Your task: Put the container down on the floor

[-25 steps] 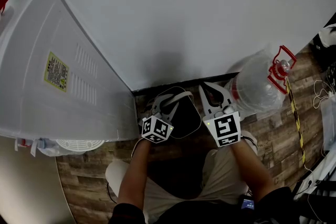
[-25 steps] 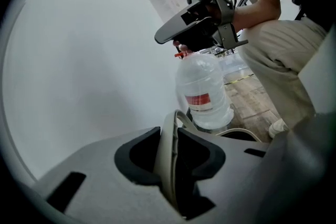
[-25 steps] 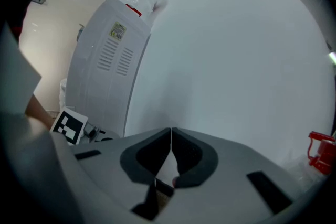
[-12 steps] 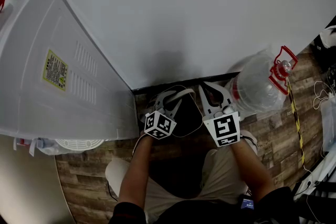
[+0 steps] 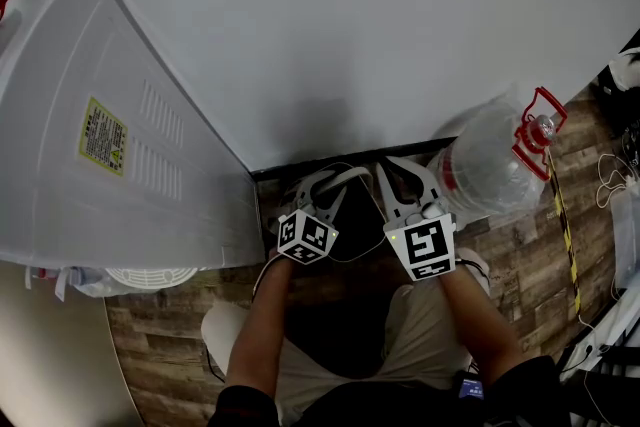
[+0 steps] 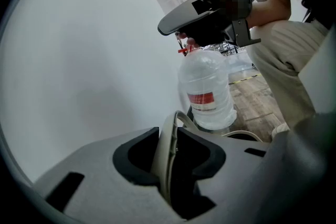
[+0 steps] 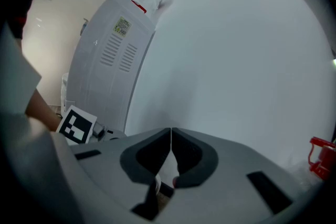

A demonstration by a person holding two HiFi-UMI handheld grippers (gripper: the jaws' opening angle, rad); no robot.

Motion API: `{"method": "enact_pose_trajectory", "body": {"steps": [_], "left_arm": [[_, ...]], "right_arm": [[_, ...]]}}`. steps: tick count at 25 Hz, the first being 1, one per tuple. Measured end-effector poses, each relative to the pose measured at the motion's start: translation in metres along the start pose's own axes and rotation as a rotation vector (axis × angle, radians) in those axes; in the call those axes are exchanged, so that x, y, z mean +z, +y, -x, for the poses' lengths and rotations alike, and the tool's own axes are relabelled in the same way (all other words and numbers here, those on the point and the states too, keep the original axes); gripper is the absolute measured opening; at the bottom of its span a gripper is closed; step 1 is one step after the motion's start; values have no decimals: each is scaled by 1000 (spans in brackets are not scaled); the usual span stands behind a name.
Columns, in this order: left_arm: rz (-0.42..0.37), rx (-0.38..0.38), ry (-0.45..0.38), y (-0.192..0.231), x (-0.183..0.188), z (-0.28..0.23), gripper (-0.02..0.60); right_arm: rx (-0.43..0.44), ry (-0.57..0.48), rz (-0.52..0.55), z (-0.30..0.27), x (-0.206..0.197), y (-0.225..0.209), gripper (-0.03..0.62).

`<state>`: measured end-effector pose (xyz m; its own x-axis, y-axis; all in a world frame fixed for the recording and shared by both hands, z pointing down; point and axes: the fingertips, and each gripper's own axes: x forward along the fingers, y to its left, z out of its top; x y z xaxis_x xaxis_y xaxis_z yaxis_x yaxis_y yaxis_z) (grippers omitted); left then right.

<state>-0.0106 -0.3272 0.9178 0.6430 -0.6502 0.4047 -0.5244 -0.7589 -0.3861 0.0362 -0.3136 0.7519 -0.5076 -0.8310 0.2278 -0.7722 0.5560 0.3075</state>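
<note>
Black bin held by its rim, low against the wall

At lower centre of the head view, the left hand-held gripper (image 5: 322,187) (image 6: 168,136) is clamped on the pale rim of the container (image 5: 352,215) (image 6: 167,157). The right hand-held gripper (image 5: 402,177) (image 7: 171,131), just beside it, has its jaws closed tip to tip. A water bottle (image 5: 490,165) (image 6: 206,89) stands on the floor (image 5: 520,235) to the right, and a white appliance (image 5: 100,135) fills the left.

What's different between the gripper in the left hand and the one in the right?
The left gripper has its jaws clamped on the pale rim of the dark container; the right gripper has its jaws shut on each other, holding nothing. In the head view the left gripper's marker cube sits turned cornerwise, while the right gripper's sits squarer. Both grippers point toward the white wall.
</note>
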Motion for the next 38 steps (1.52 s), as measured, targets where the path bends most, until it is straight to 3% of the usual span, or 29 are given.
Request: {"method": "enact_pose_trajectory", "body": {"steps": [6,9,13,19,22,31,38], "left_arm": [[80,51,-32,16,0,3,141],[118,41,-39,20,0,4,141],[130,50,-30,23,-4,3,141],[139,61,-9,27,-10,-5,180],[145,65,7,27,-14,-9,227],[222,73,50,39,-31,-20,265],[239,82,54,41,-37,-25,310]], "right_arm": [[4,-1,4,-2,0,1,31],[6,-2,10,-2,0,1,31],[9,11,21,-2,0,1,31],[6,7,26,-2,-5,-2,31],[5,12,23,-3,-7,-3,31],[16,16,42,-1,-6,-3,31],[17,7,53,-1,-8,-4,31]]}}
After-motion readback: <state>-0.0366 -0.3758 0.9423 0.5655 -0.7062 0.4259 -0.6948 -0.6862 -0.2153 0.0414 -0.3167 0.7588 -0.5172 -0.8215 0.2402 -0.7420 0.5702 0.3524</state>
